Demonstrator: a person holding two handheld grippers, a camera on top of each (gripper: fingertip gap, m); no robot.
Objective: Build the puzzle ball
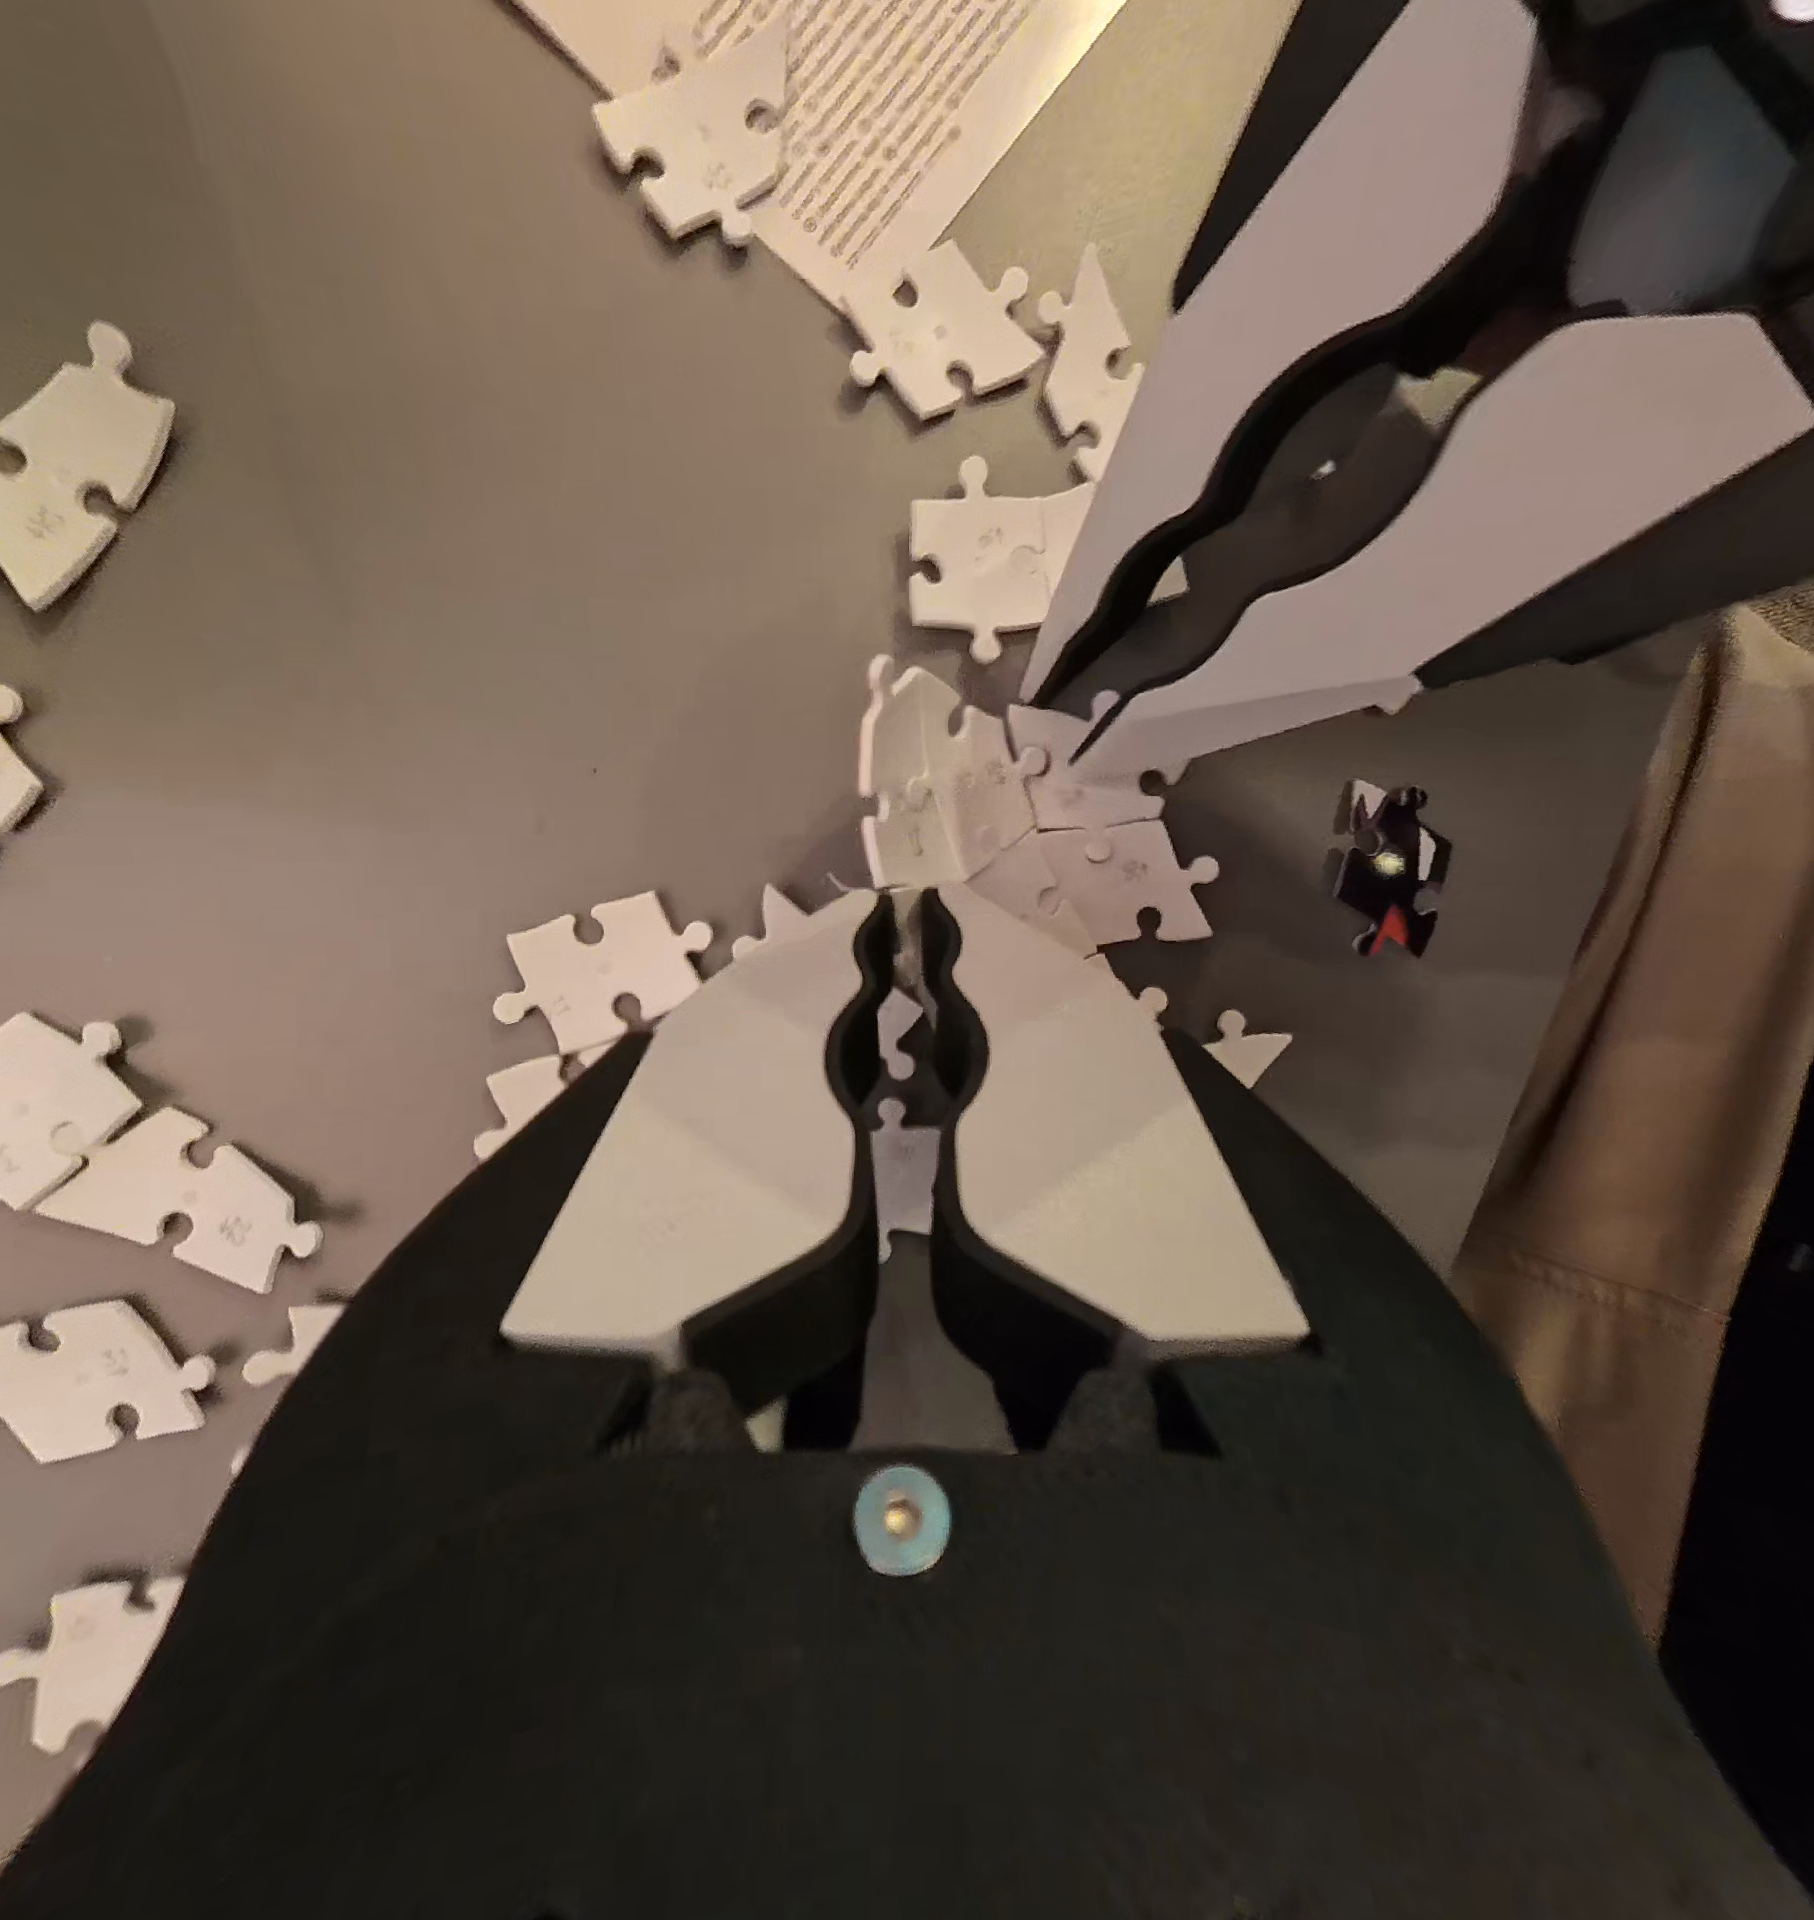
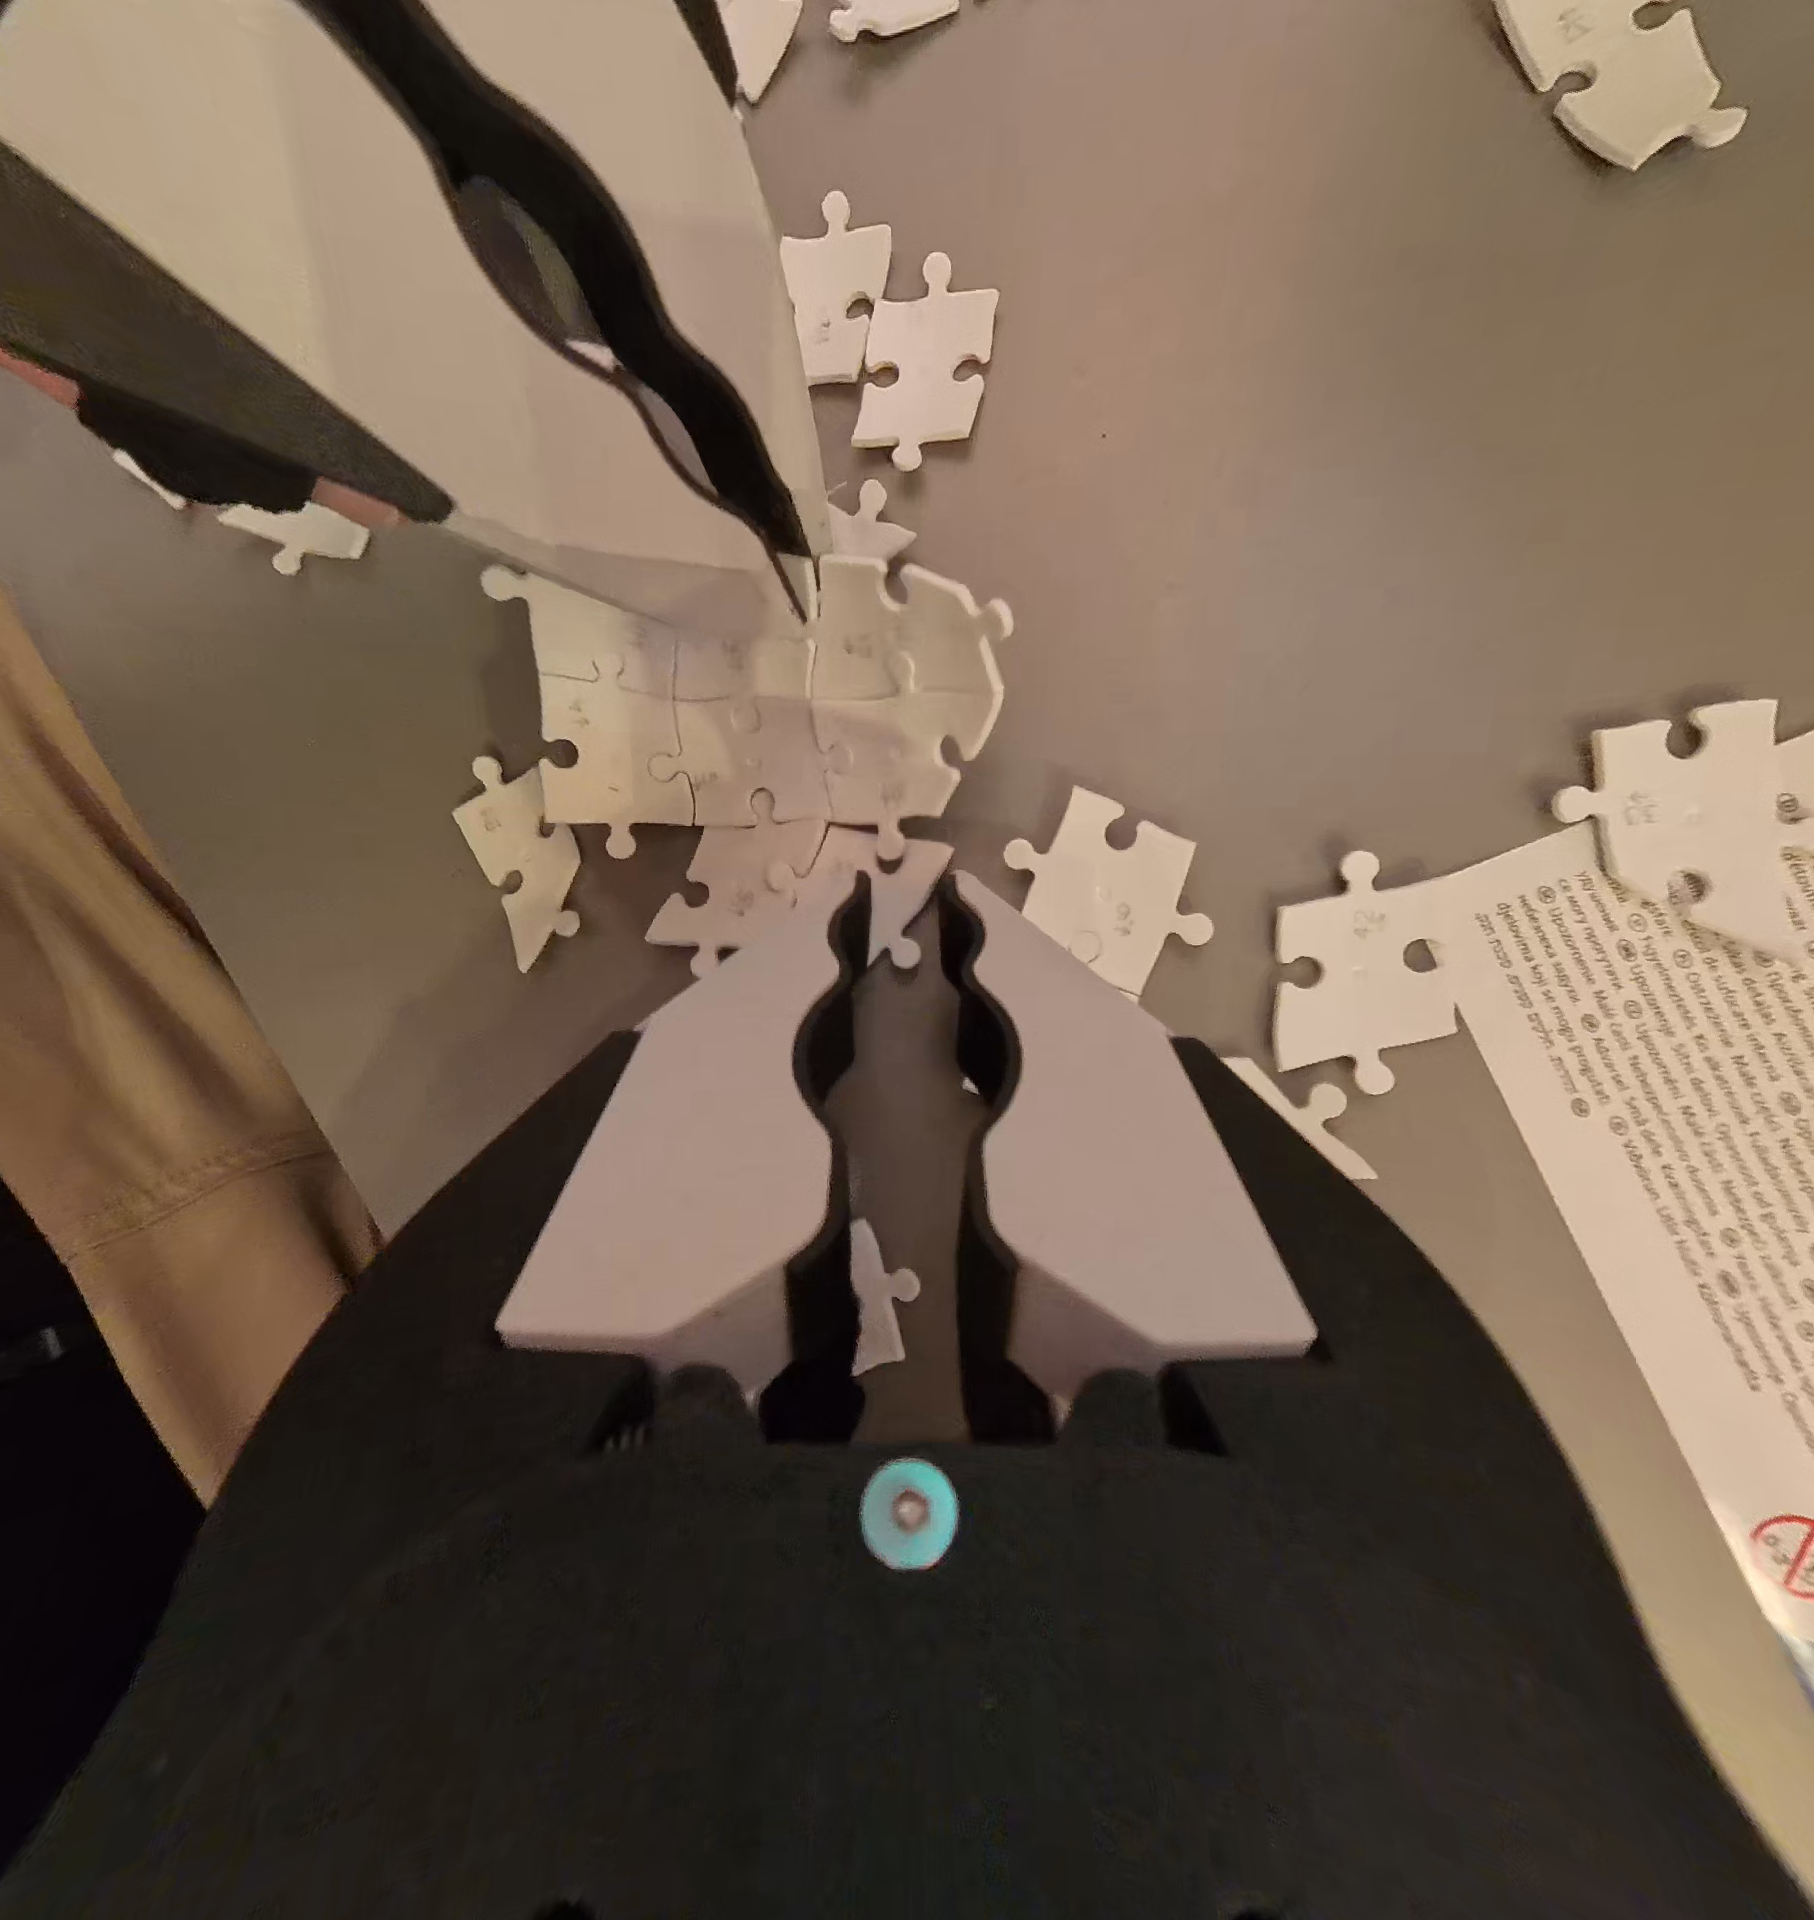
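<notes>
Curved puzzle section (image 2: 768, 717) runs crosswise between both claws.

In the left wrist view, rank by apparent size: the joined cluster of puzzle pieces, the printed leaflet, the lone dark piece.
1. Printed leaflet, though cut off by the frame edge.
2. Joined cluster of puzzle pieces, partly hidden by both grippers.
3. Lone dark piece, clearly smallest.
Wide-angle distortion makes the first two unsure.

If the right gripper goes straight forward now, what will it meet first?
Most likely the joined puzzle section. The right gripper points at its near edge, with a white piece between its fingers. The left gripper pinches the far edge, further along. Depth is unclear, so contact may already exist.
</notes>
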